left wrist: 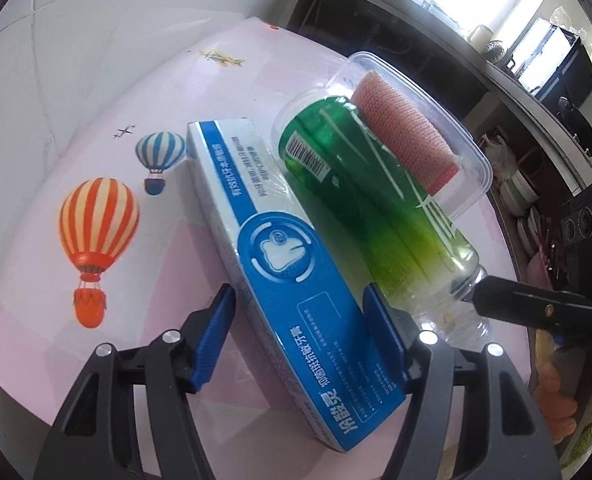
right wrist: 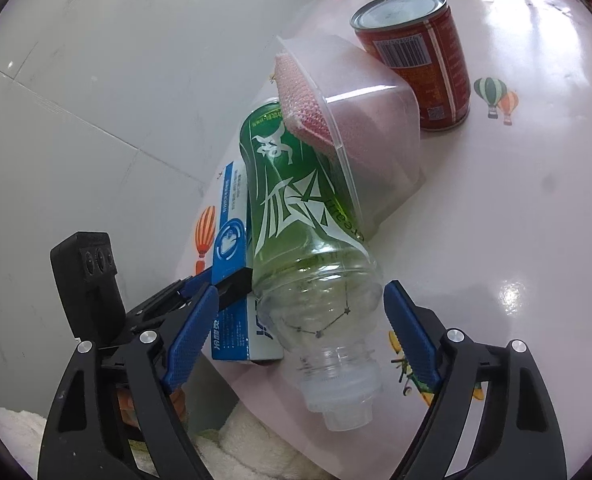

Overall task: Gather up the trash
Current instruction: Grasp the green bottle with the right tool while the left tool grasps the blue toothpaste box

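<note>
Clear tub (right wrist: pixel 371 128): on its side against the bottle, one pink sponge (right wrist: pixel 301 96) inside.
Bottle (right wrist: pixel 296 216): one, green, lying flat, straddled by released right gripper (right wrist: pixel 301 328).
Toothpaste box (left wrist: pixel 292 280): one, beside bottle, left gripper (left wrist: pixel 299 340) jaws flanking, contact unclear.
Can (right wrist: pixel 419 56): one, upright beyond the tub.

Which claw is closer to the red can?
Right. The right claw straddles the green bottle, with the red can farther along the table. The left claw straddles the toothpaste box, farther away.

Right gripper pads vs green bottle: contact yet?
Apart. Right wrist view: the right gripper straddles the green bottle near its clear shoulder, with tablecloth visible between the right pad and the bottle, and the toothpaste box behind the left gap.
</note>
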A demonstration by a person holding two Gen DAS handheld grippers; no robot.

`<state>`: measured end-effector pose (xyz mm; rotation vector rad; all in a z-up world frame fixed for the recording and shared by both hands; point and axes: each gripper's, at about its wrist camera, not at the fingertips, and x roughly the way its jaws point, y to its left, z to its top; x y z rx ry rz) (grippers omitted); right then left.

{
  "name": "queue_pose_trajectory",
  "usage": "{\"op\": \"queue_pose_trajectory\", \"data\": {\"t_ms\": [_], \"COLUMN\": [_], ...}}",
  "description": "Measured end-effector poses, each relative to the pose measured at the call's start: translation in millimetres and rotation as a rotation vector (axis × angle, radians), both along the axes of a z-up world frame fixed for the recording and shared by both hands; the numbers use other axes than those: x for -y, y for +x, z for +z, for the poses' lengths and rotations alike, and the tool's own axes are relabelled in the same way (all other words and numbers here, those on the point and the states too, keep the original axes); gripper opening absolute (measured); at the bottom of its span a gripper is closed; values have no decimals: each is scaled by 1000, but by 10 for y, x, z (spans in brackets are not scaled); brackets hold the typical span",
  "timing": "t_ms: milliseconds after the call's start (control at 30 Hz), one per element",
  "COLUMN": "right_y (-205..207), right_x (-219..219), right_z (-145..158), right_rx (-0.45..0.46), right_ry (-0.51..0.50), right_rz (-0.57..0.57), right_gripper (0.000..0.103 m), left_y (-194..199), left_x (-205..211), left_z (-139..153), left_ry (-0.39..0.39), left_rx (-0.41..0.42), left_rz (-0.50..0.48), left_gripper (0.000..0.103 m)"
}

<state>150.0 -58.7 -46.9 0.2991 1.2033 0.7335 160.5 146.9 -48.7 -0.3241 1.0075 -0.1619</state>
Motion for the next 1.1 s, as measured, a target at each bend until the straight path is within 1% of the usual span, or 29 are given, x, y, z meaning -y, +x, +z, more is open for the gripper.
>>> {"op": "queue_pose_trajectory", "data": {"t_ms": [100, 133, 233, 367, 533, 667, 700, 733, 767, 800, 867, 1033, 1100], "right_y": [-22, -30, -78, -218, -462, -584, -599, -618, -618, -617, -602, -444, -423], "right_x": [-82, -97, -111, -126, -87, -92, -113, -139, -148, -184, -237, -503, -610], "right_z": [-5, -17, -34, -83, -87, -80, -63, -51, -33, -24, -6, -75, -170], "right_rx": [2, -5, -18, -16, -22, -28, -24, -18, -10, 0, 18, 19, 8], "right_ry": [-21, -19, 1, -9, -34, -68, -82, -98, -109, -118, -138, -147, -157], "right_rz": [6, 8, 14, 18, 11, 23, 29, 34, 36, 37, 37, 51, 38], "right_gripper": [69, 62, 62, 62, 62, 63, 63, 66, 70, 72, 75, 76, 71], "left_y": [-58, -86, -179, -258, -360, -474, -483, -496, -499, -493, -479, -419, -395], "left_x": [-41, -52, -61, -53, -77, -102, -104, -105, -102, -98, -86, -28, -7], "left_z": [11, 12, 18, 28, 46, 55, 61, 69, 82, 94, 105, 101, 75], "left_ry": [8, 12, 14, 12, -6, 2, 8, 14, 18, 17, 11, 56, 78], "left_rx": [-3, -3, -11, -26, -66, -97, -100, -101, -98, -93, -85, -65, -63], "left_rz": [13, 15, 8, -13, -63, -99, -99, -98, -96, -92, -85, -74, -63], "left_gripper": [63, 63, 63, 62, 61, 61, 61, 61, 61, 62, 66, 68, 68]}}
